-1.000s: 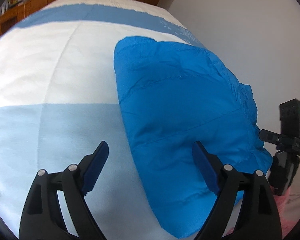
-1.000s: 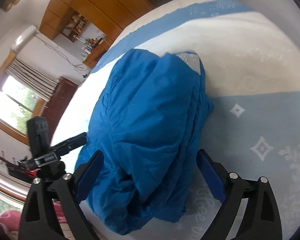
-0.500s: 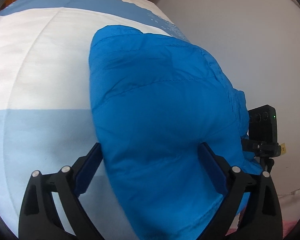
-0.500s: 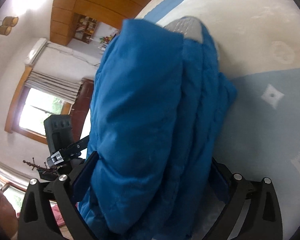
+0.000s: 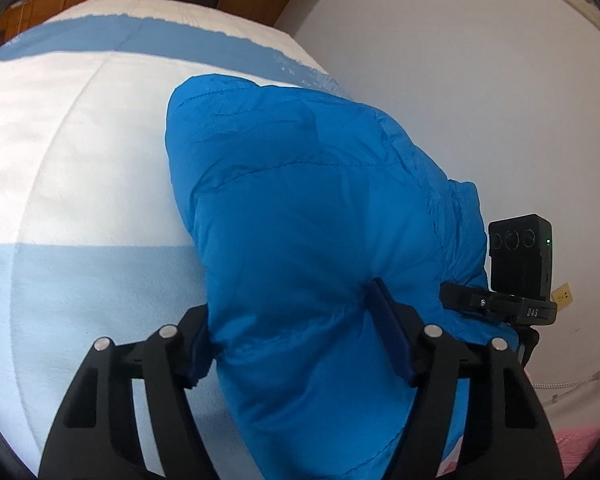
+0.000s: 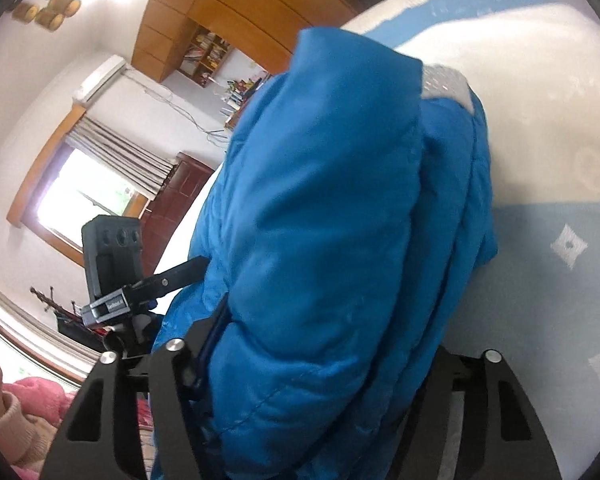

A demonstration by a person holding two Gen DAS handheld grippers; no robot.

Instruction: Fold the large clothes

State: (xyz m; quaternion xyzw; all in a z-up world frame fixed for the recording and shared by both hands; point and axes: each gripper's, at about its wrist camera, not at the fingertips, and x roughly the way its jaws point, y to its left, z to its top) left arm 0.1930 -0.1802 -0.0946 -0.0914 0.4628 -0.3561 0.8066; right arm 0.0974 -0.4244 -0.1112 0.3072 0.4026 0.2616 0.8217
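Observation:
A folded blue puffer jacket (image 5: 300, 220) lies in a thick bundle on the bed, near its edge. My left gripper (image 5: 292, 328) is shut on the near end of the jacket, its fingers pressed into the padding. In the right wrist view the same jacket (image 6: 332, 208) fills the middle, with a grey lining patch (image 6: 444, 84) at its far end. My right gripper (image 6: 320, 360) is shut on the jacket's other side; its right finger is hidden by fabric.
The bed cover (image 5: 80, 140) has white and light blue bands. A white wall (image 5: 460, 80) is close on the right. The other gripper's camera block (image 5: 520, 260) shows beside the jacket. Wooden cabinets (image 6: 228, 16) and a window (image 6: 80, 196) stand across the room.
Both grippers moved in around the jacket's near end and closed on it from open. The bundle now bulges up between the fingers.

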